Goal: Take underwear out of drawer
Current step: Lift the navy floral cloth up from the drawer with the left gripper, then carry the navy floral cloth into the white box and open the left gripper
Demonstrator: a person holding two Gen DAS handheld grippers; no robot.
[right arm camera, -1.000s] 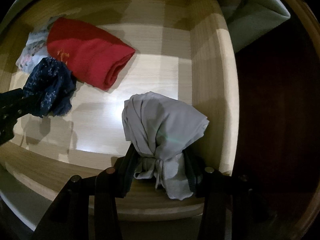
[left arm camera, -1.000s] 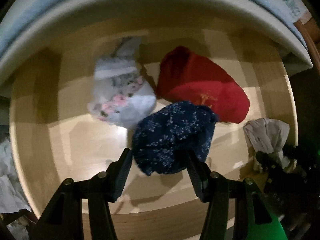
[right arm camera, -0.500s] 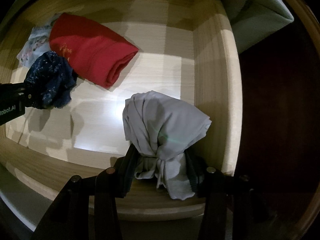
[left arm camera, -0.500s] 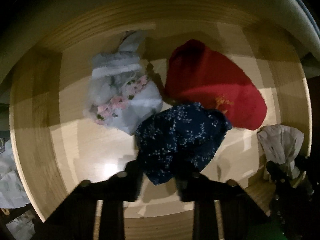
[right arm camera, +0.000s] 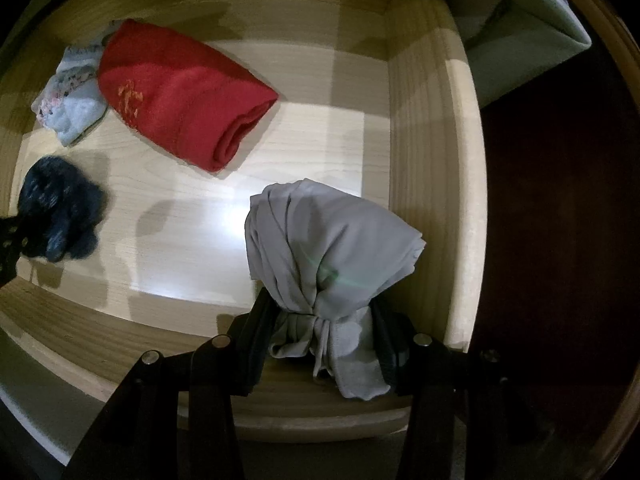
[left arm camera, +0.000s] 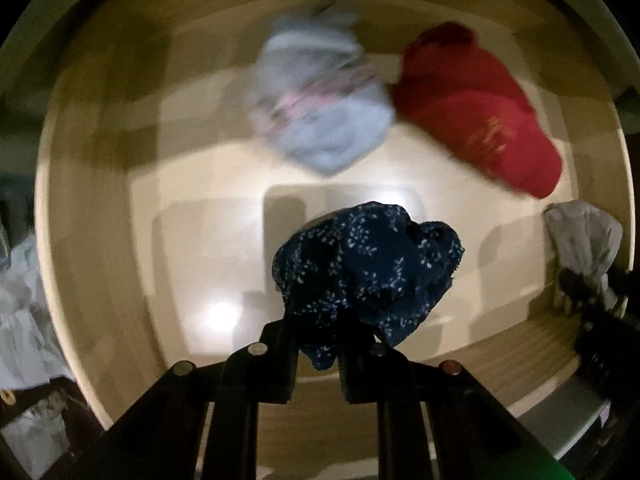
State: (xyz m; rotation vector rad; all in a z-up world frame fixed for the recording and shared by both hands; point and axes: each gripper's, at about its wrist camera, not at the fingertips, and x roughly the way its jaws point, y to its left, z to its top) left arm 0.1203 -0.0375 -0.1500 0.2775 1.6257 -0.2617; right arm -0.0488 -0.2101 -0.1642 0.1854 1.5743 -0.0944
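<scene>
The pale wood drawer (right arm camera: 424, 128) is lit from above; the room around it is dark. The left gripper (left arm camera: 316, 356) has just closed on the navy underwear (left arm camera: 368, 268). The right gripper (right arm camera: 324, 344) is clamped on the grey underwear (right arm camera: 332, 240). 2 garments lie on the drawer floor: a red one (right arm camera: 180, 96) and a floral one (left arm camera: 320, 112).

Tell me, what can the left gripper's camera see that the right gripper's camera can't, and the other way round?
Only the left wrist view shows the left gripper shut on the navy patterned underwear, and pale cloth outside the drawer. Only the right wrist view shows the right gripper clamping the grey underwear, and dark wood beside the drawer. Both show the wooden drawer, the red piece and the floral white piece.
</scene>
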